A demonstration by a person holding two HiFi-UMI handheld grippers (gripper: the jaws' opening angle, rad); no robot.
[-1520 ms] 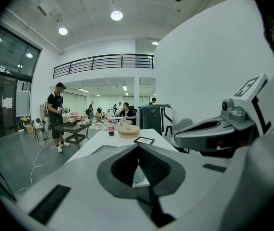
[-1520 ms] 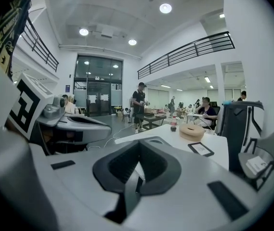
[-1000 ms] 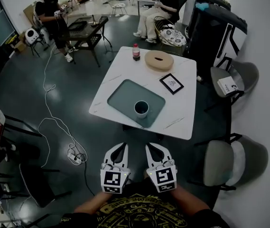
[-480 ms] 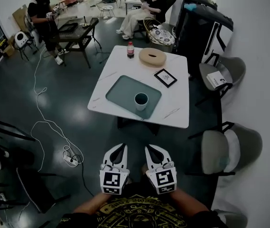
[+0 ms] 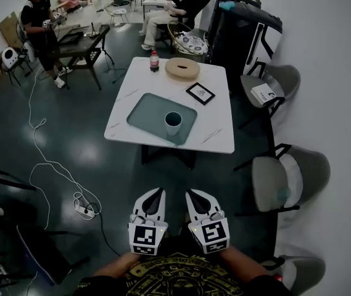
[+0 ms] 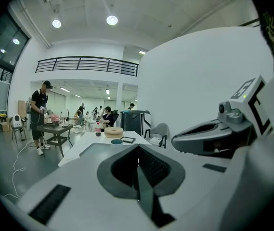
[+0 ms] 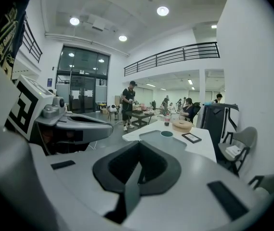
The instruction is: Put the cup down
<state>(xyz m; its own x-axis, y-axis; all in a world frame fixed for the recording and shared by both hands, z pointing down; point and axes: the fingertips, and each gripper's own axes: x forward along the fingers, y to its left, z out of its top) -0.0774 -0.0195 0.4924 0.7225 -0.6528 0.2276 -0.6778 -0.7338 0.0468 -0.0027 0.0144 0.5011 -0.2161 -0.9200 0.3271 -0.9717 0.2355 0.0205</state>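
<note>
**A:** Where's the cup [image 5: 173, 123] been left?

**B:** It's stood upright on the tray [image 5: 145, 110], toward the tray's right end (the tray is laid on the white table [image 5: 215, 134]).

**A:** And the jaws?

**B:** The left gripper [image 5: 158, 192] and right gripper [image 5: 190, 193] are held well short of the tray. Both pairs are pressed together, with nothing caught between.

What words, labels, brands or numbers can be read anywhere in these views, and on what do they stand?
No text is legible in any view.
Left gripper and right gripper: square black-and-white marker patterns, no letters.
Framed picture on the table: print too small to read.
Bottle: label too small to read.
Booklet on a chair: cover too blurred to read.
Shirt: yellow pattern, no readable words.
</note>
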